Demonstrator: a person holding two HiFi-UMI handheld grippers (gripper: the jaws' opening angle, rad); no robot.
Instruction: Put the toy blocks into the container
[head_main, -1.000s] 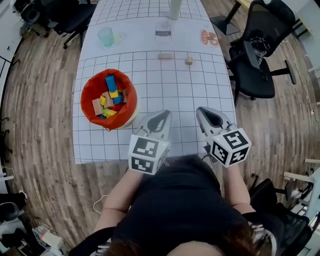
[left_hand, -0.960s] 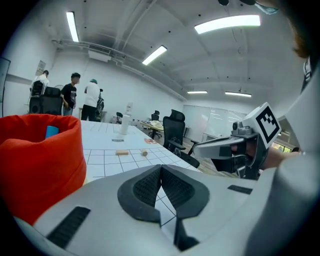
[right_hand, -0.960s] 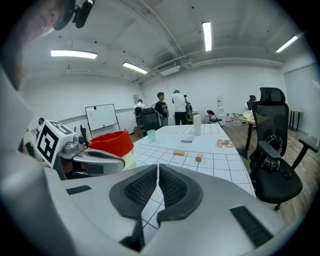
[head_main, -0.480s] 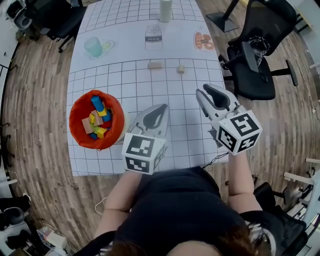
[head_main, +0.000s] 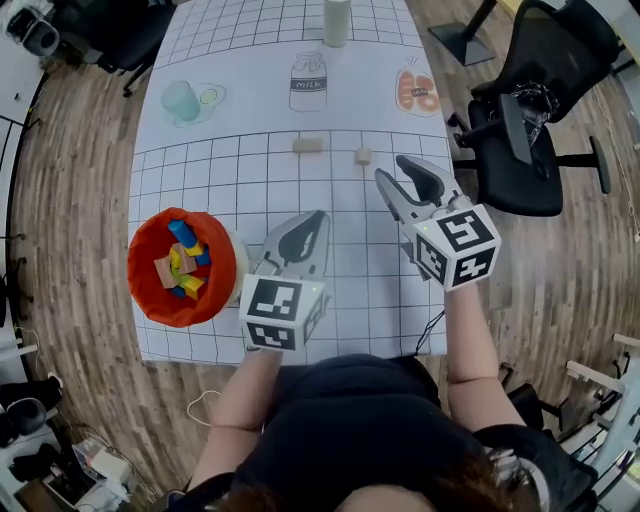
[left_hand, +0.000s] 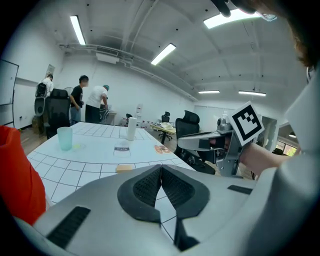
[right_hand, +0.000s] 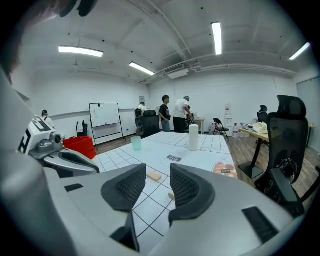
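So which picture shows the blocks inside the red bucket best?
The head view: it looks down into the red bucket, so the coloured blocks show. The left gripper view catches only its red wall; the right gripper view sees its side, no blocks.

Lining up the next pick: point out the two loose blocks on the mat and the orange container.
long block (head_main: 307, 145), head view, middle of its top face.
small block (head_main: 363, 155), head view, middle of its top.
orange container (head_main: 145, 297), head view, its lower-left wall.
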